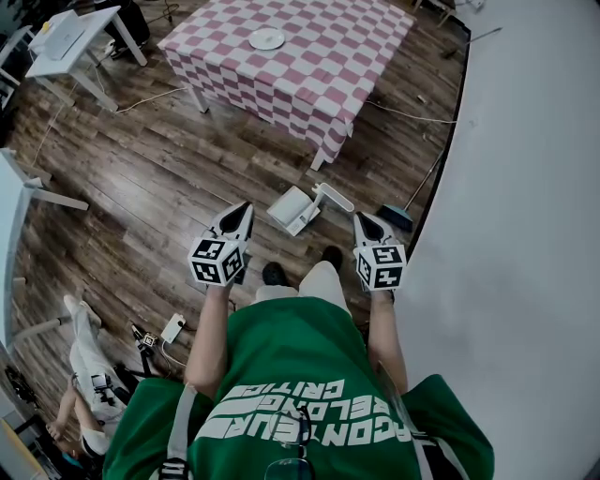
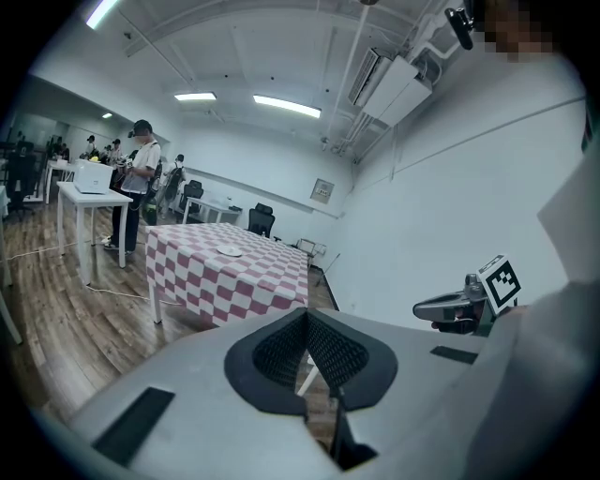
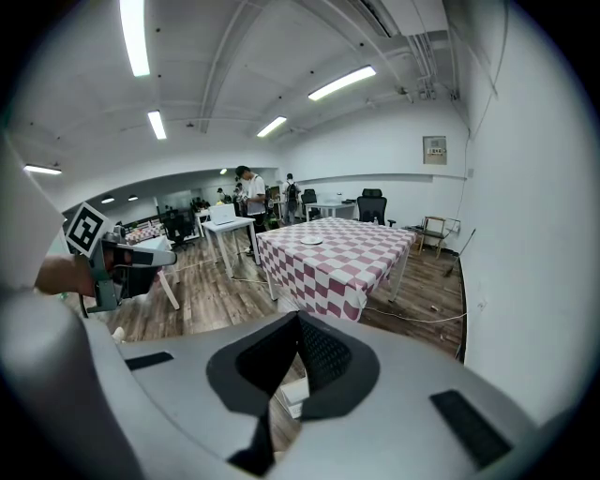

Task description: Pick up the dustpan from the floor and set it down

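1. The dustpan [image 1: 298, 208] lies on the wooden floor [image 1: 159, 187] just ahead of the person's shoes [image 1: 275, 274]. It sits between the two gripper tips and touches neither.
2. The left gripper [image 1: 246, 206] is clenched on nothing, its jaws meeting at the tips. It hangs above the floor just left of the dustpan's edge.
3. The right gripper [image 1: 359, 217] is also clenched and empty. It sits just right of the dustpan, close to the white wall [image 1: 525, 187].
4. A broom [image 1: 397, 217] leans along the foot of that wall, its teal head on the floor near the right gripper, so that side is tight.
5. Beyond the dustpan stands the corner of the checkered table [image 1: 309, 66], with its cloth edge hanging low and near the pan. A plate [image 1: 267, 39] rests well in from the table's edges.
6. To the left the boards lie open, crossed only by a thin cable [image 1: 141, 98], up to a white table [image 1: 94, 28].
7. In the left gripper view, a bystander [image 2: 141, 178] stands beside that white table, well apart from the dustpan.
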